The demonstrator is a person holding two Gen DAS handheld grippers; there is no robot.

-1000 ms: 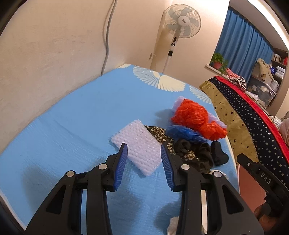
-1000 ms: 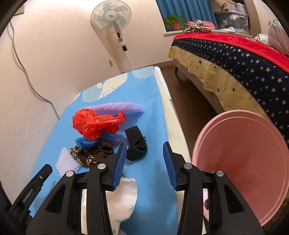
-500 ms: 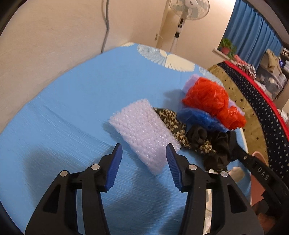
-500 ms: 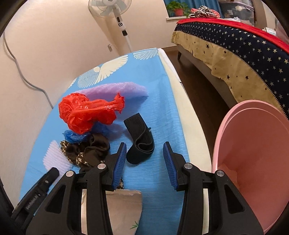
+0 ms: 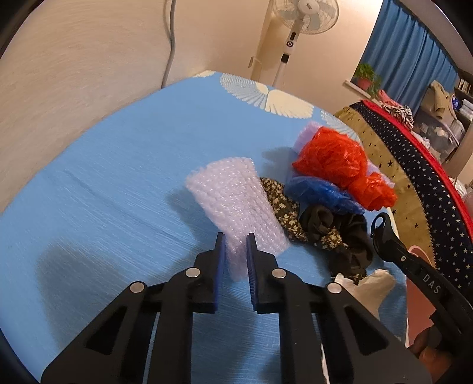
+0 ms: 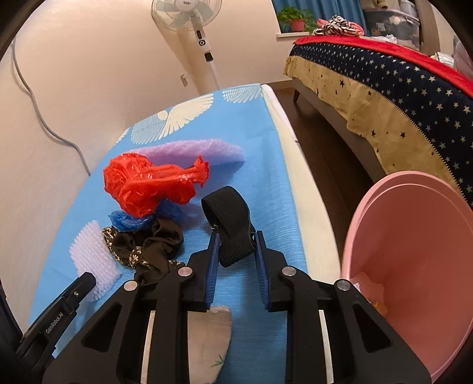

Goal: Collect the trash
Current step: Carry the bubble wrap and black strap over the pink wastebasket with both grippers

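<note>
On the blue mattress cover [image 5: 118, 177] lies a sheet of bubble wrap [image 5: 233, 195]. My left gripper [image 5: 235, 236] is closing on its near end; the wrap is pinched between the pads and its sides curl upward. My right gripper [image 6: 236, 234] is closing around a black elastic band [image 6: 229, 212], whose edges touch both pads. Beyond are a crumpled red plastic bag [image 6: 142, 186], blue plastic [image 6: 130, 220], a purple foam sheet [image 6: 195, 150] and a dark floral cloth [image 6: 147, 245]. A pink bucket [image 6: 414, 236] stands to the right of the mattress.
A whitish crumpled paper [image 6: 207, 333] lies under my right gripper. A wall with a cable [image 5: 168, 44] runs along the left. A standing fan [image 6: 189, 17] is behind the mattress. A bed with a star-patterned blanket [image 6: 399, 79] stands across a strip of dark floor.
My left gripper moved up to the bubble wrap and narrowed onto its near end, which curled up. My right gripper advanced over the black band and its jaws narrowed onto it.
</note>
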